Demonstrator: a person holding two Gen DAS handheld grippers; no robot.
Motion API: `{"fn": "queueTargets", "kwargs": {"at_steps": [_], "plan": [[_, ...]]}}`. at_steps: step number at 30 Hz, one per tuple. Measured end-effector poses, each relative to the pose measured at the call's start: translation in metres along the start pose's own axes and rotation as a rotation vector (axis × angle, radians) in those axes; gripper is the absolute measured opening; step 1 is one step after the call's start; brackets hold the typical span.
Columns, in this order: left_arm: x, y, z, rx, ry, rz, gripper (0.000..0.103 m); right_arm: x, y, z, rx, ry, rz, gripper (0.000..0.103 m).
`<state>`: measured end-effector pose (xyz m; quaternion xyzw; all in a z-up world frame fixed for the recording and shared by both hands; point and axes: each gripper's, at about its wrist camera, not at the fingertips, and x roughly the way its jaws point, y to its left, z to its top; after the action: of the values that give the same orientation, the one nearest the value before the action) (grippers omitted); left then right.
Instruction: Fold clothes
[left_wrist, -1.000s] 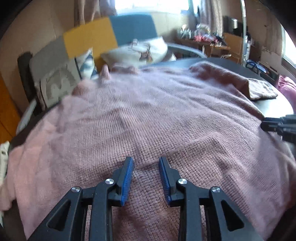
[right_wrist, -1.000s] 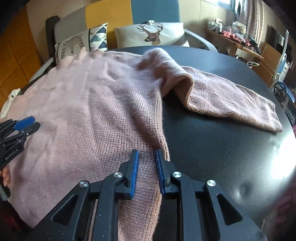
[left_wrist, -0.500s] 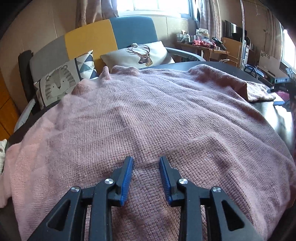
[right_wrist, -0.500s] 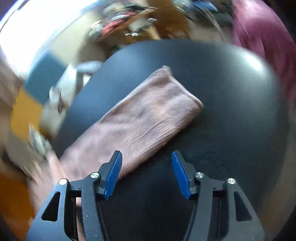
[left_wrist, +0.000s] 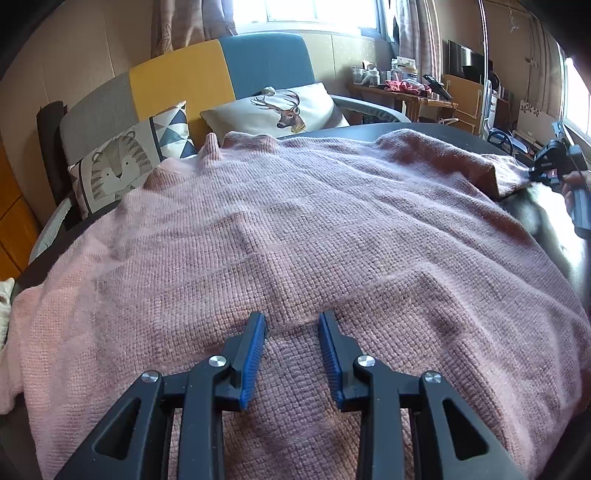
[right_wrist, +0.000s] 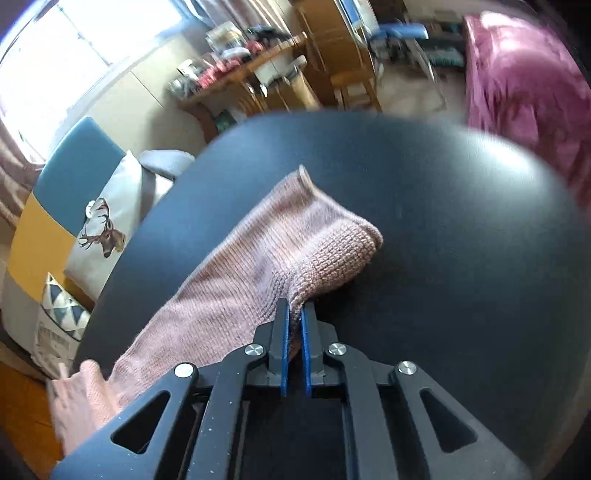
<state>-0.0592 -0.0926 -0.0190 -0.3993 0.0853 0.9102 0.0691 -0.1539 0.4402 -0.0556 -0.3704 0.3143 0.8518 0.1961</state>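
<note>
While a pink knit sweater (left_wrist: 295, 229) lies spread across the dark round table (left_wrist: 554, 221), the left tongs (left_wrist: 291, 325) sit low over its near hem, blue pads partly apart with a small ridge of knit between them; whether they pinch it cannot be told from here. Beyond the sweater, a sofa (left_wrist: 221, 74) in grey, yellow and blue carries a tiger cushion (left_wrist: 110, 170) and a deer cushion (left_wrist: 284, 107). At the far right edge of this left wrist view, the right tongs (left_wrist: 532, 171) meet the end of the sweater's sleeve (left_wrist: 506, 177), a hand (left_wrist: 570, 184) behind them.

Seen from the right wrist, the right tongs (right_wrist: 294, 317) are clamped tight on the sleeve (right_wrist: 258, 266) close to its cuff, the knit bunched up between the blue pads. That sleeve runs back to the left across the bare table (right_wrist: 443, 221). A cluttered wooden desk (right_wrist: 251, 70) stands by the window, and a magenta cloth (right_wrist: 517, 88) fills the upper right, blurred.
</note>
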Motion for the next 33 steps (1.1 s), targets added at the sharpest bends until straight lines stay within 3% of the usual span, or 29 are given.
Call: {"fn": "queueTargets", "kwargs": {"at_steps": [3, 5, 9, 10, 12, 15, 18, 21, 25, 27, 31, 32, 33], "plan": [[0.0, 0.001, 0.0, -0.005, 0.0, -0.004, 0.031, -0.016, 0.006, 0.021, -0.077, -0.146, -0.069, 0.005], [0.001, 0.002, 0.0, -0.006, -0.001, -0.006, 0.031, -0.013, 0.003, 0.033, -0.102, -0.169, -0.115, 0.005], [0.001, 0.004, 0.0, -0.007, -0.001, -0.007, 0.031, 0.03, -0.007, 0.036, -0.168, 0.022, -0.193, 0.008], [0.002, 0.004, 0.0, -0.007, -0.001, -0.008, 0.031, 0.028, -0.007, 0.035, -0.175, 0.01, -0.205, 0.012], [0.002, 0.005, 0.0, -0.006, -0.002, -0.008, 0.031, 0.023, -0.007, 0.032, -0.178, -0.015, -0.223, 0.039], [0.002, 0.005, -0.001, -0.005, -0.002, -0.008, 0.031, 0.003, -0.01, 0.024, -0.104, -0.058, -0.221, 0.043], [0.002, 0.006, -0.001, -0.005, -0.003, -0.008, 0.031, -0.024, 0.005, 0.01, -0.093, -0.147, -0.14, 0.043], [0.002, 0.005, 0.0, 0.002, 0.001, 0.0, 0.031, -0.04, 0.046, -0.011, -0.19, -0.178, -0.012, 0.043], [0.0, -0.002, 0.013, 0.025, 0.019, 0.021, 0.031, -0.032, 0.121, -0.042, -0.396, -0.058, 0.216, 0.043], [-0.002, -0.002, 0.032, 0.027, -0.022, 0.003, 0.031, -0.026, 0.162, -0.063, -0.539, -0.005, 0.266, 0.03], [0.014, 0.007, 0.073, 0.006, -0.071, 0.039, 0.031, -0.008, 0.21, -0.098, -0.686, 0.073, 0.32, 0.029], [0.024, 0.011, 0.081, -0.003, -0.065, 0.05, 0.031, 0.001, 0.22, -0.103, -0.712, 0.101, 0.326, 0.02], [0.034, 0.013, 0.086, -0.011, -0.052, 0.065, 0.031, 0.009, 0.227, -0.107, -0.734, 0.121, 0.327, 0.017]]}}
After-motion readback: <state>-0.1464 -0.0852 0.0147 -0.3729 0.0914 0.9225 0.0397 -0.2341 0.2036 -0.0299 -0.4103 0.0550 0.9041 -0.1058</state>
